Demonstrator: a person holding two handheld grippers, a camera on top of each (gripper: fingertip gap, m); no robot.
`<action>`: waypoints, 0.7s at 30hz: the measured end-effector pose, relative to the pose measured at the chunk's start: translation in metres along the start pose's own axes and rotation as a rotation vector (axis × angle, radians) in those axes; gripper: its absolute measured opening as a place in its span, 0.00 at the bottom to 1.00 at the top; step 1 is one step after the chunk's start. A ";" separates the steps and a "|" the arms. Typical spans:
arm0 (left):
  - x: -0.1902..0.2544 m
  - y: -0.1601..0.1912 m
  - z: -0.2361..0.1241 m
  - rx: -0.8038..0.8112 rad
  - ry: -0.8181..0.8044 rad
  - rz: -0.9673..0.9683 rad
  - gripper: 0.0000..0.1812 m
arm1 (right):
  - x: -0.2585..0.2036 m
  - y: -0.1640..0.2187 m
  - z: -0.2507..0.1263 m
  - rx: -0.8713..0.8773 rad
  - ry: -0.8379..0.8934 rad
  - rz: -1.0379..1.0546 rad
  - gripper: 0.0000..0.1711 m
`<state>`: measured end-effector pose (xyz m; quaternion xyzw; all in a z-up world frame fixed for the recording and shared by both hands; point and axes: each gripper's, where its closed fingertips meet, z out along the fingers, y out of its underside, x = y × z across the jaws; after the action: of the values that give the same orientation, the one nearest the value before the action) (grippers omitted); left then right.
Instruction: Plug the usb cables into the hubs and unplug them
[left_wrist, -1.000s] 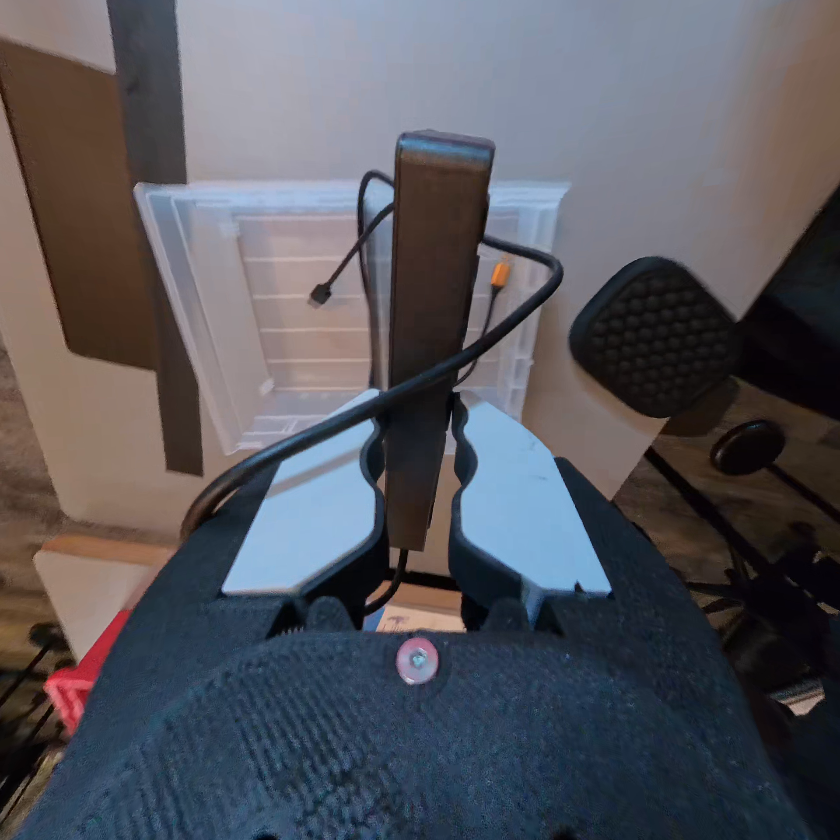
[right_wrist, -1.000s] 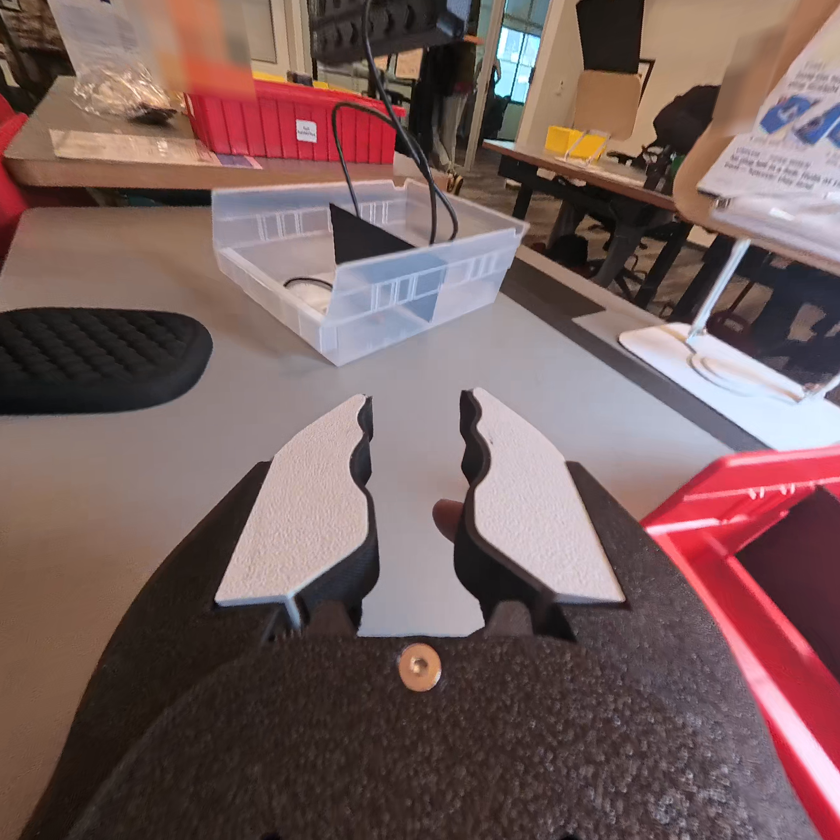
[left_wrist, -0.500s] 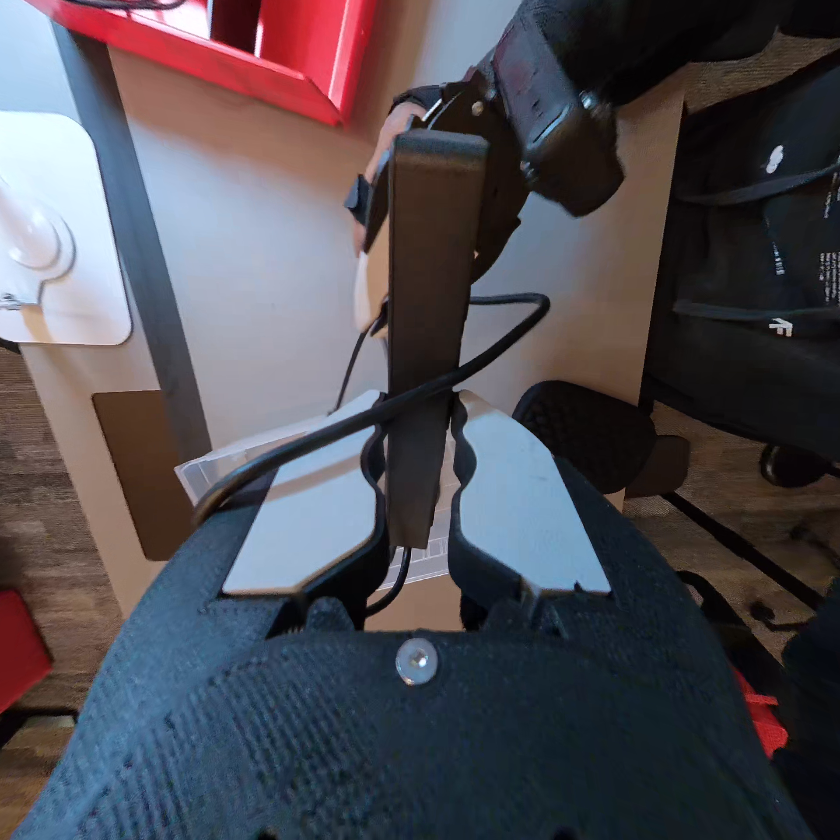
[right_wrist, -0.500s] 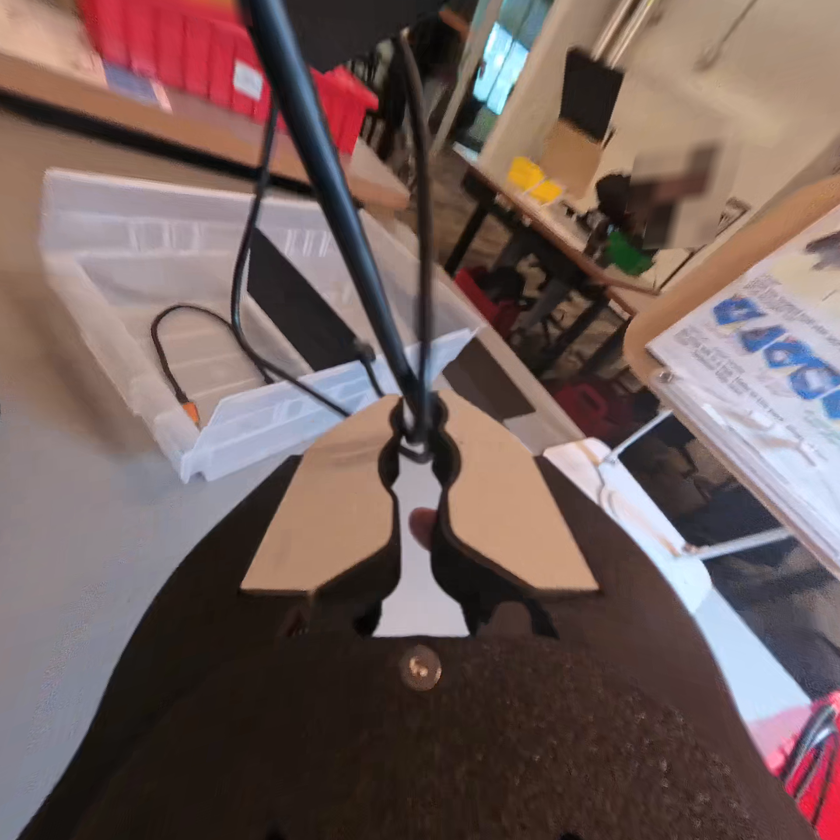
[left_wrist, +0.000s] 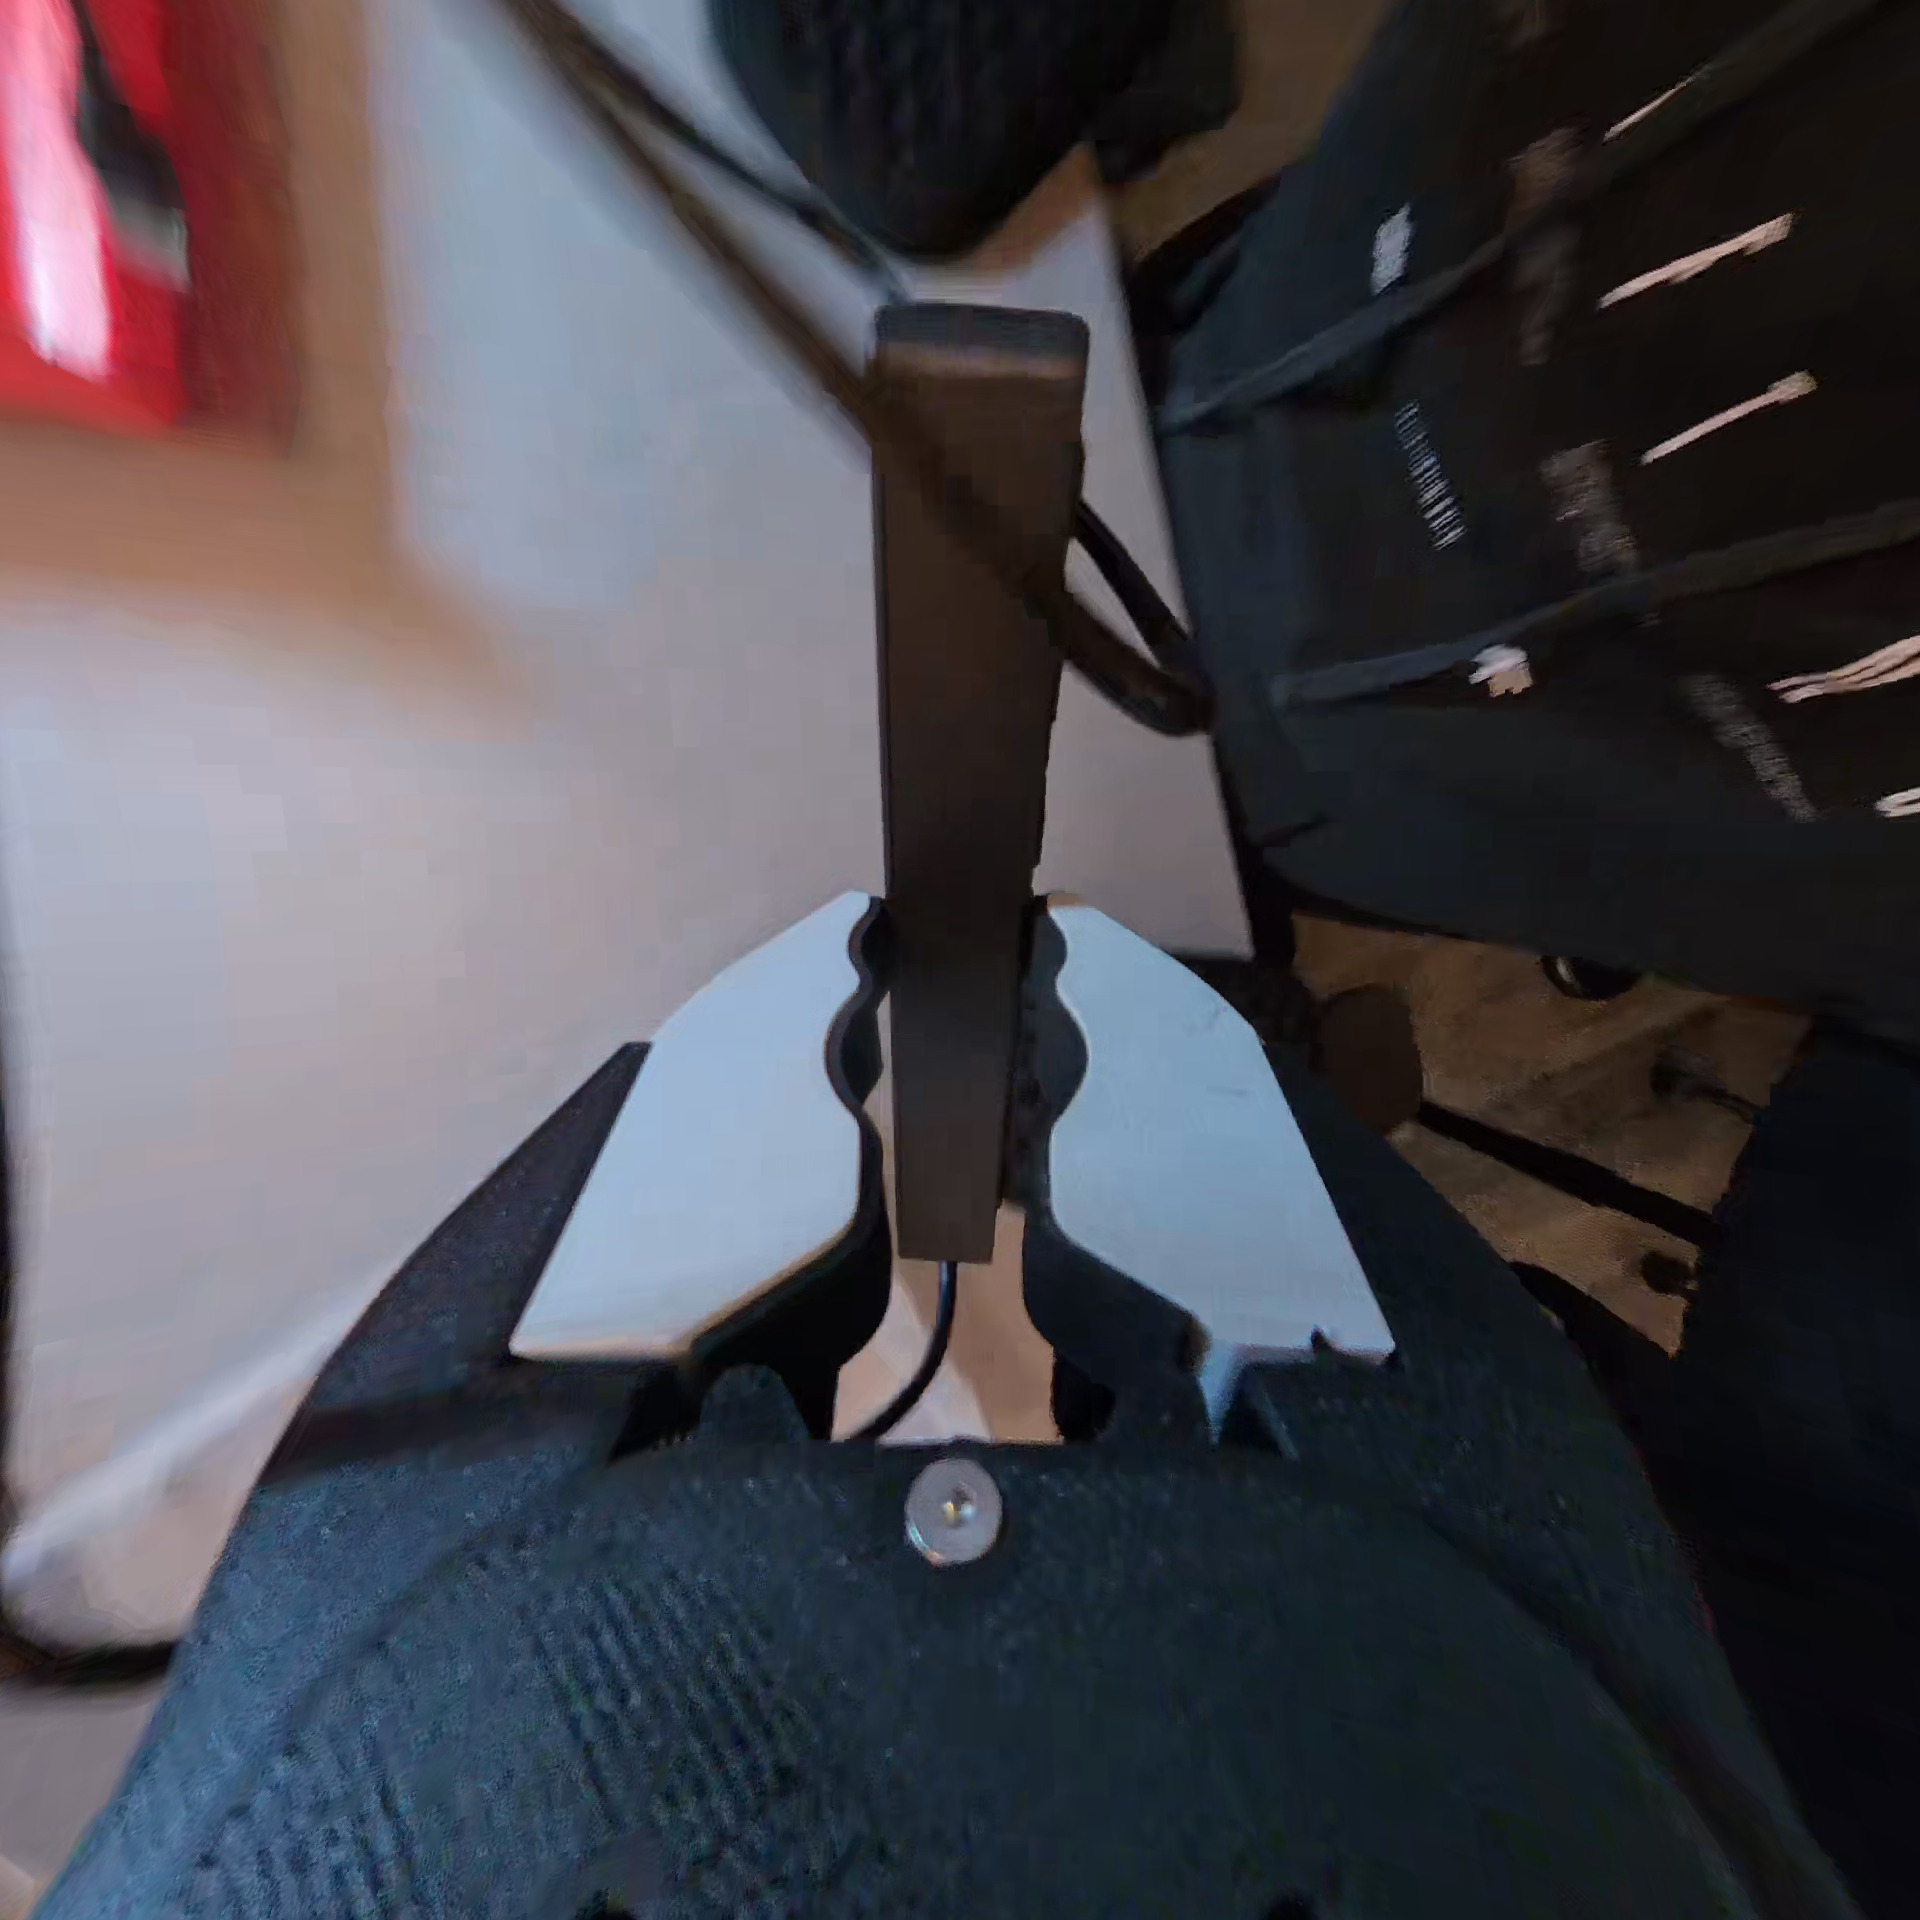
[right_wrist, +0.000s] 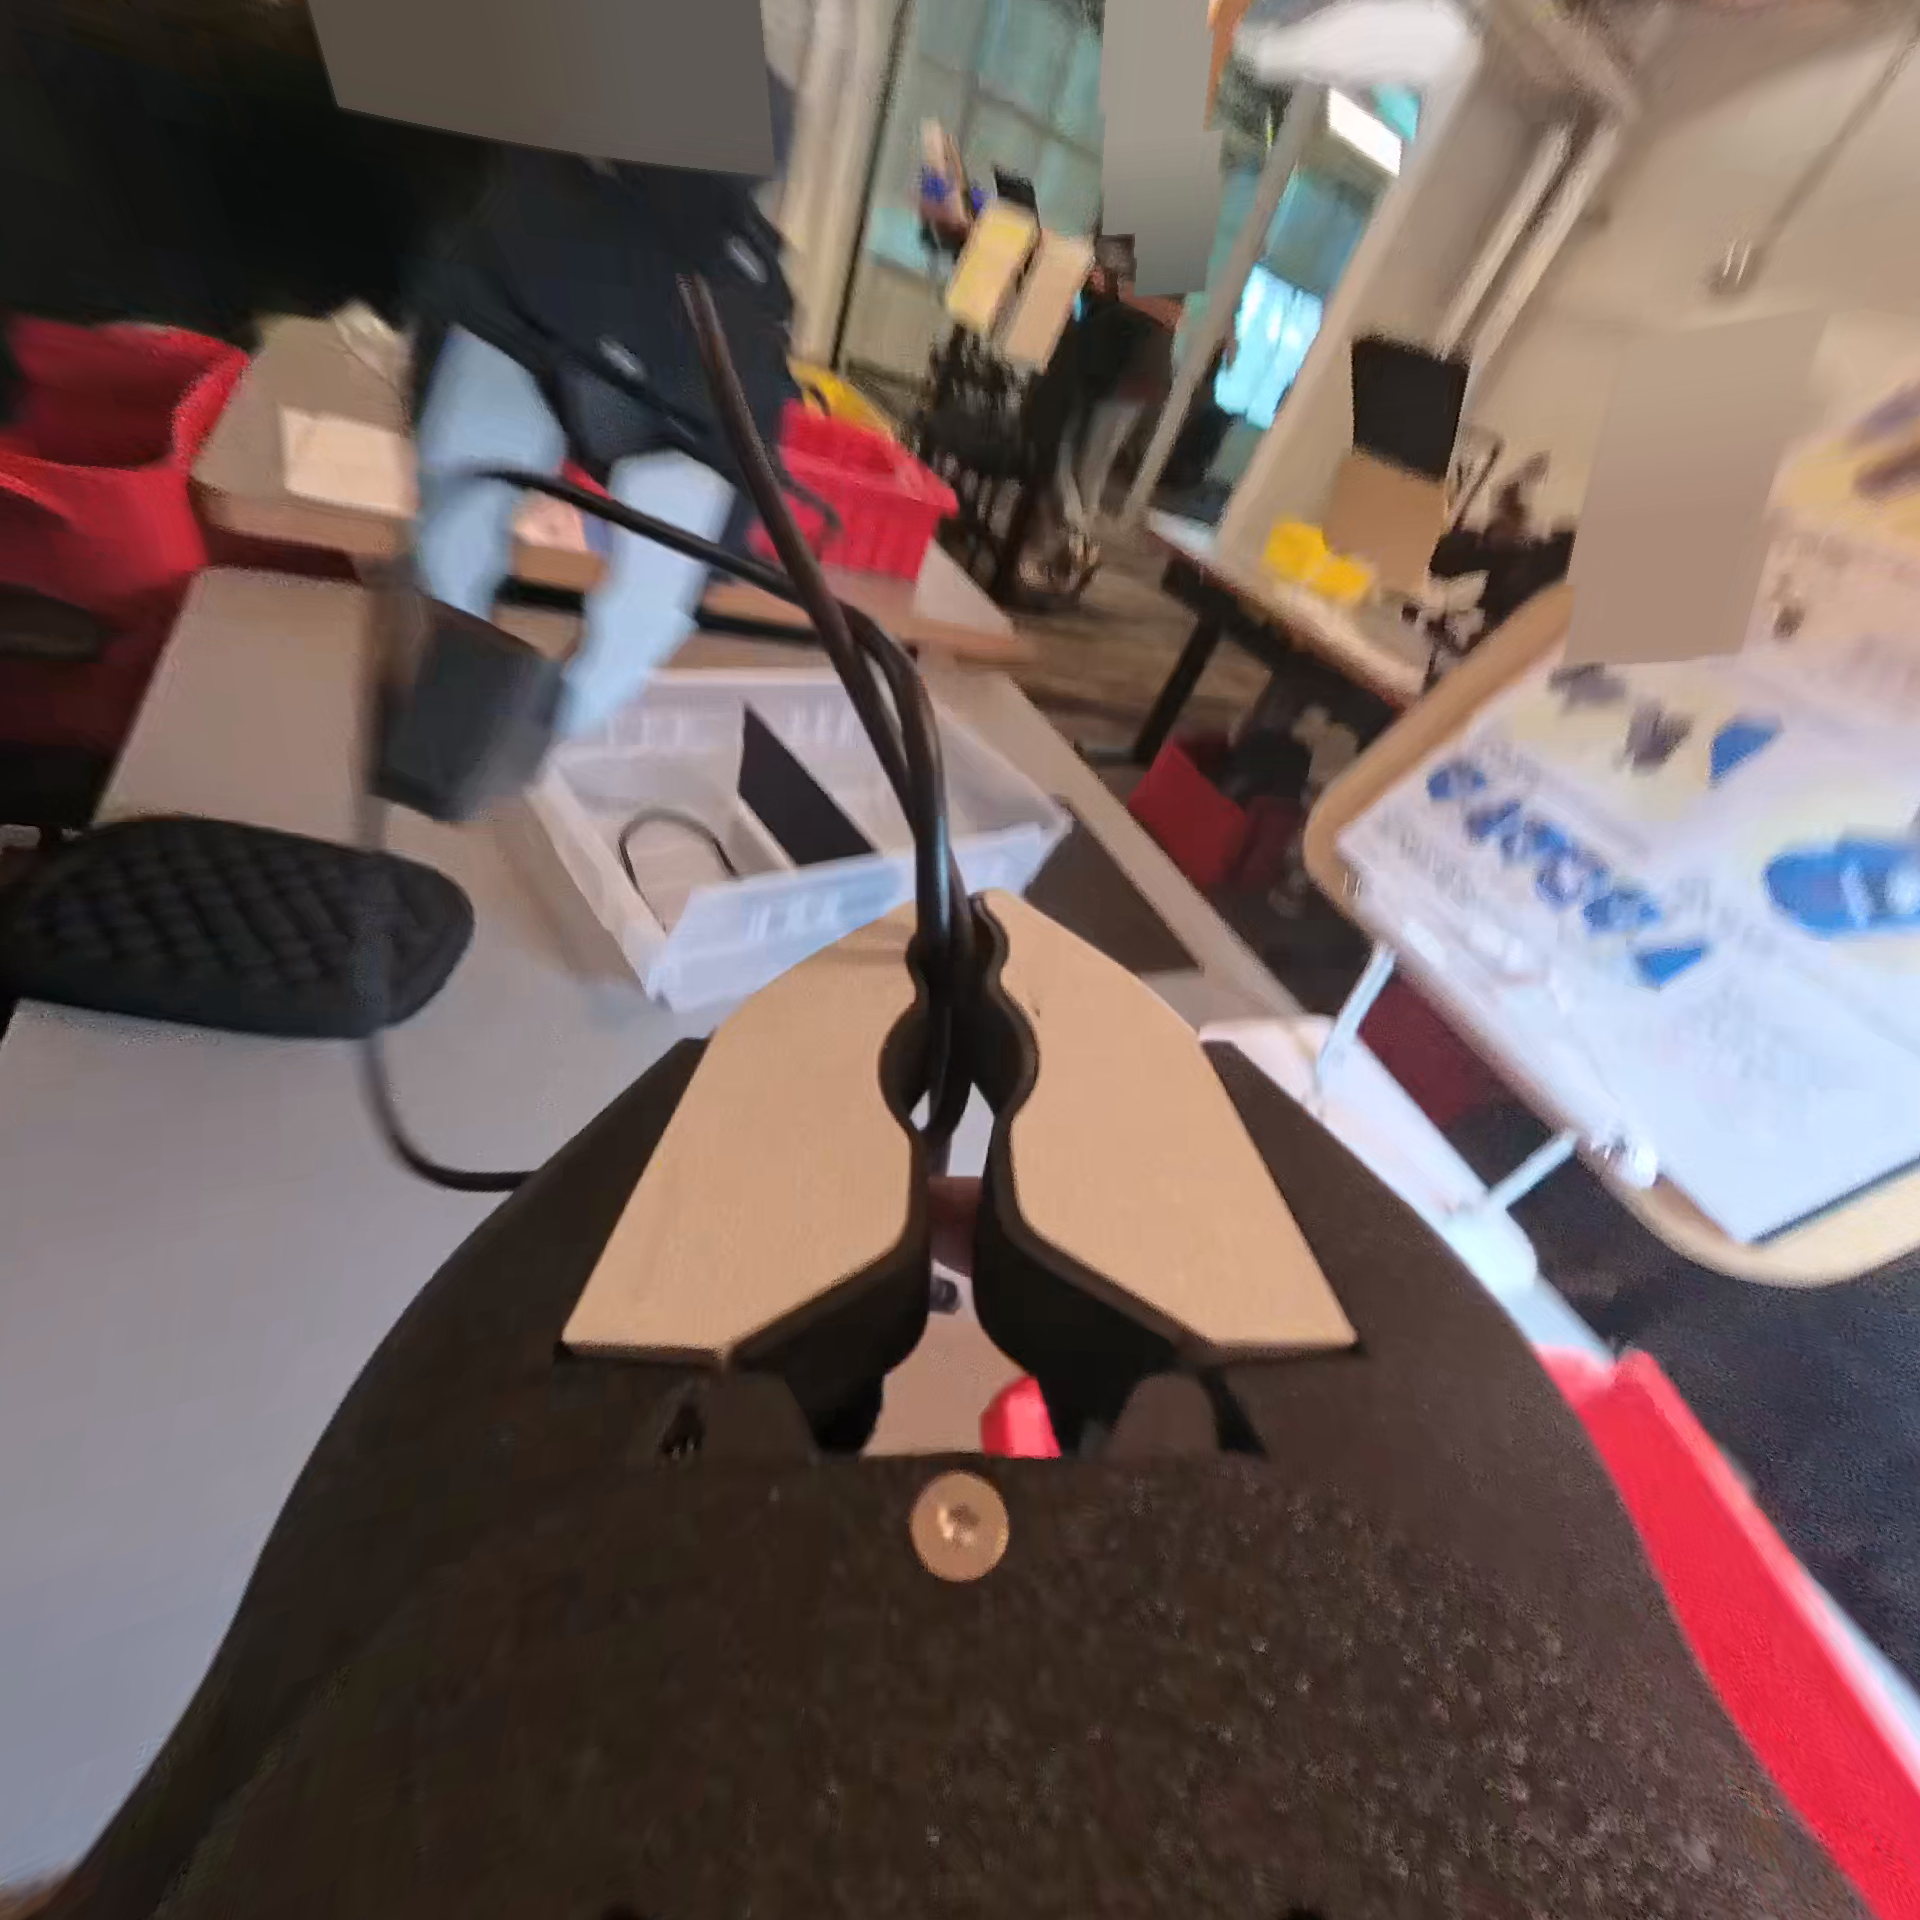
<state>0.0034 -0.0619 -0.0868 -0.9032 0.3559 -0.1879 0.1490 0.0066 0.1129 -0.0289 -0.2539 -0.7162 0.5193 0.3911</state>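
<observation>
My left gripper (left_wrist: 961, 914) is shut on a long dark USB hub (left_wrist: 971, 623) that stands up between its fingers; a thin cable hangs from the hub's lower end. Black cables (left_wrist: 1122, 644) run behind the hub, blurred. My right gripper (right_wrist: 961, 925) is shut on a bundle of black USB cables (right_wrist: 831, 623) that rise from its fingertips. In the right wrist view the left gripper's pale fingers (right_wrist: 634, 582) hang over the table with a dark block (right_wrist: 457, 717) below them, apparently the hub. Which cable plugs sit in the hub is hidden.
A clear plastic bin (right_wrist: 831, 904) with a black divider and a loose cable stands on the grey table (right_wrist: 208, 1247). A black wrist rest (right_wrist: 229, 925) lies left. A red bin (right_wrist: 1766, 1610) is at right, and a tilted document stand (right_wrist: 1662, 935) beyond it. A black chair (left_wrist: 1558, 520) is by the table edge. One gripper's finger ends stand about 20 cm off the other's.
My right gripper went from open to shut on the cables and has pulled them up and away from the bin. My left gripper keeps the hub and has swung; both views are blurred.
</observation>
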 end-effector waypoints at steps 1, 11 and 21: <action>0.010 -0.013 0.007 0.075 0.030 0.052 0.14 | 0.003 0.021 0.006 -0.057 0.020 0.035 0.01; 0.003 -0.091 -0.031 1.014 -0.021 0.102 0.14 | -0.087 0.119 0.079 -0.197 -0.192 0.219 0.01; -0.078 -0.063 -0.029 1.372 -0.106 -0.363 0.14 | -0.107 0.081 0.068 0.053 -0.288 0.350 0.04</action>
<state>-0.0251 0.0331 -0.0538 -0.6585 -0.0064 -0.3473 0.6676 0.0073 0.0207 -0.1476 -0.2870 -0.6957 0.6289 0.1954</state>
